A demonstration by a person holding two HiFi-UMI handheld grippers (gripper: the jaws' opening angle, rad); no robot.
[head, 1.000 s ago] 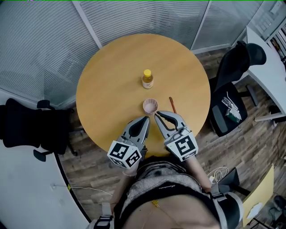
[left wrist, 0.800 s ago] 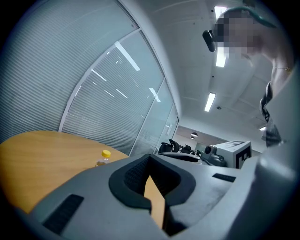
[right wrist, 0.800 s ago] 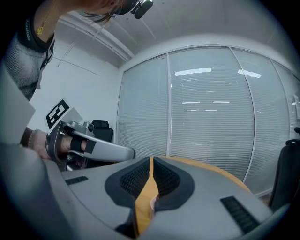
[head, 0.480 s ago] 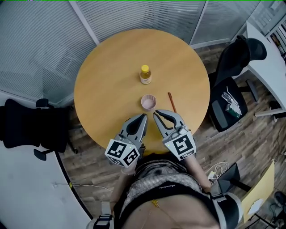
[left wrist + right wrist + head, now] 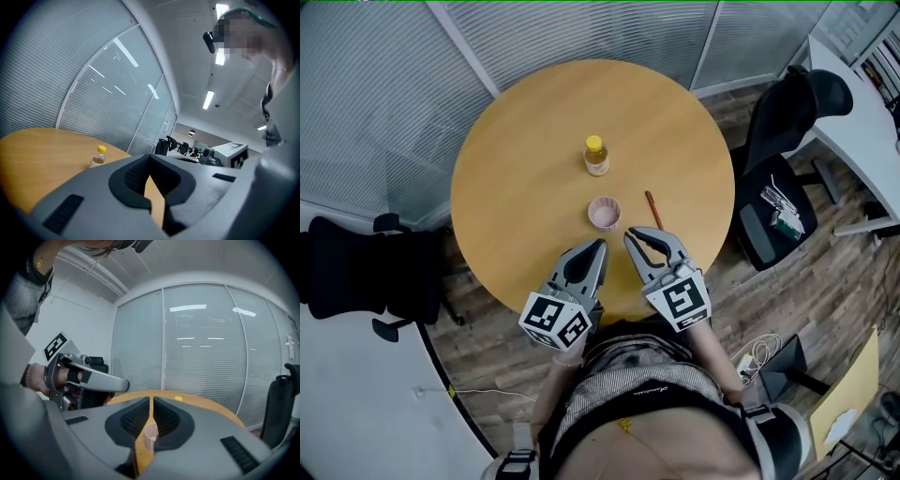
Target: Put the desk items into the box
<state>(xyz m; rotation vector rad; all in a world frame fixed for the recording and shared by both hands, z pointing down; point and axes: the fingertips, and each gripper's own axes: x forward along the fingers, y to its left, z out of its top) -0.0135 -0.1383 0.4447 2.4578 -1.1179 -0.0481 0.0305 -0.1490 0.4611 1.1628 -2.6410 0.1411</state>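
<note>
Now, the pink cup [image 5: 604, 213] stands upright on the round wooden table [image 5: 516, 178], just ahead of the right gripper [image 5: 633, 234]. A brown pencil [image 5: 653, 210] lies beside it and a yellow-capped bottle [image 5: 596, 157] stands beyond. Both the right and the left gripper [image 5: 596, 247] have their jaws together, holding nothing.

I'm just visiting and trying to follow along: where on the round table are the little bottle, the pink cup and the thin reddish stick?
Bottle [image 5: 597, 164], head view, on the middle of its body.
Pink cup [image 5: 604, 214], head view, on its open top.
Reddish stick [image 5: 652, 208], head view, halfway along its length.
</note>
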